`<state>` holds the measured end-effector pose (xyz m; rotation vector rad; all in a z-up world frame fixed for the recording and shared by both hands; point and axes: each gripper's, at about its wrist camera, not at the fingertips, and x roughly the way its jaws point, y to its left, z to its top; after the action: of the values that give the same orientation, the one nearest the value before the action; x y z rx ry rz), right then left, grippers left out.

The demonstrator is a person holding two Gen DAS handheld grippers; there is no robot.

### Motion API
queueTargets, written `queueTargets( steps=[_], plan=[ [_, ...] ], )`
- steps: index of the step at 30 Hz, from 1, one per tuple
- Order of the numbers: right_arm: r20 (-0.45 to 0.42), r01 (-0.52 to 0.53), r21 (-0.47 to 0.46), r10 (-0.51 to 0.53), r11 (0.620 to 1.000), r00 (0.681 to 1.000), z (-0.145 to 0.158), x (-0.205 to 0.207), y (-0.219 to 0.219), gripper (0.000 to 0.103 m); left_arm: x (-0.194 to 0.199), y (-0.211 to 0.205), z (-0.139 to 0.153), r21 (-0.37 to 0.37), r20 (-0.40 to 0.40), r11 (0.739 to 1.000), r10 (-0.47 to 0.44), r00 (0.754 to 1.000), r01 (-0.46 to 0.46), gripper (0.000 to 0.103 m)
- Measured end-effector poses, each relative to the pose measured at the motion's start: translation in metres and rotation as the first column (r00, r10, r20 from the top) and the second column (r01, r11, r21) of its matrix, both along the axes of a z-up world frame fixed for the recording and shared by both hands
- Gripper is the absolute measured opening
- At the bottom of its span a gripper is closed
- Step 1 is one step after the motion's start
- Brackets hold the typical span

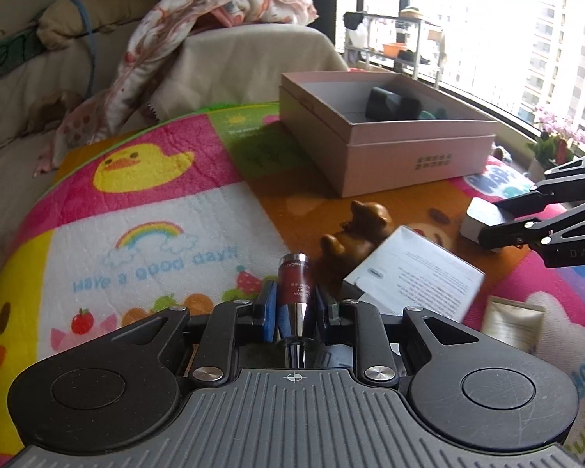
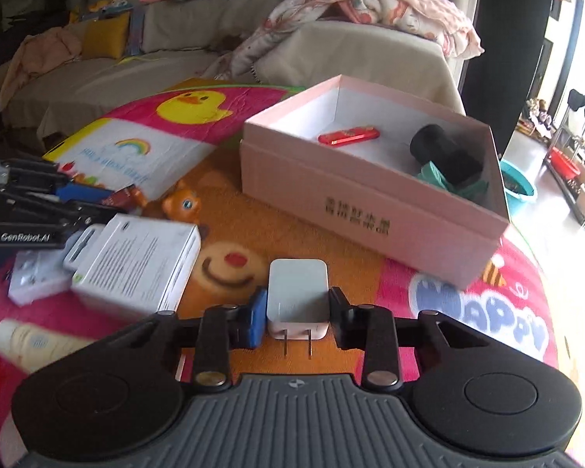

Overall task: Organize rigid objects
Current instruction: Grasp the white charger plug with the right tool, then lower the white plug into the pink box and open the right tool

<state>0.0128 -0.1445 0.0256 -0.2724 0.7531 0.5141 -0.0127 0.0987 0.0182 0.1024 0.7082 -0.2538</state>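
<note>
Right wrist showed the right hand-held gripper [image 2: 294, 312] clamped on the charger [image 2: 297, 292], left hand-held gripper [image 1: 294, 306] pinching the tube [image 1: 295, 286], both seemingly bound for the box [image 2: 370, 210].

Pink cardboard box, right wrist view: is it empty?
No: the pink cardboard box holds a red flat device, a black cylindrical object and something teal.

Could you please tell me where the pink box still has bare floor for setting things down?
Inside the pink box, the white floor is bare at the far corner and along the near wall, beside the red item. The right end is crowded: the black object sits on something teal.
</note>
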Motion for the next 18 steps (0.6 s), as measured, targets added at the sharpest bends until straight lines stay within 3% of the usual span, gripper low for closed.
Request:
queueTargets(
  steps=[3,7,8,14,17,18],
  plan=[
    [0.020,0.019,0.013,-0.020,1.000,1.000,0.009,-0.008,-0.015,0.033,-0.002,-0.004,0.015,-0.011,0.031,1.000,-0.027,0.999,0.027,0.024],
    [0.101,0.044,0.069,-0.051,0.997,0.994,0.036,-0.005,-0.028,0.032,0.015,-0.017,0.058,-0.057,0.107,0.995,-0.073,0.992,0.080,0.023],
    [0.129,0.054,0.087,-0.065,0.995,0.990,0.044,-0.002,-0.030,0.032,0.022,-0.023,0.070,-0.062,0.135,0.994,-0.084,0.987,0.093,0.015],
    [0.208,0.113,0.206,-0.156,0.972,0.966,0.085,0.032,-0.037,0.032,0.062,-0.061,0.130,-0.051,0.297,0.988,-0.123,0.947,0.145,0.015],
    [0.238,0.133,0.230,-0.189,0.964,0.953,0.101,0.054,-0.034,0.032,0.084,-0.071,0.152,-0.103,0.336,0.981,-0.120,0.934,0.164,0.015],
    [0.234,0.140,0.239,-0.197,0.961,0.952,0.105,0.063,-0.033,0.021,0.089,-0.072,0.156,-0.127,0.338,0.978,-0.114,0.934,0.165,0.015]
  ],
)
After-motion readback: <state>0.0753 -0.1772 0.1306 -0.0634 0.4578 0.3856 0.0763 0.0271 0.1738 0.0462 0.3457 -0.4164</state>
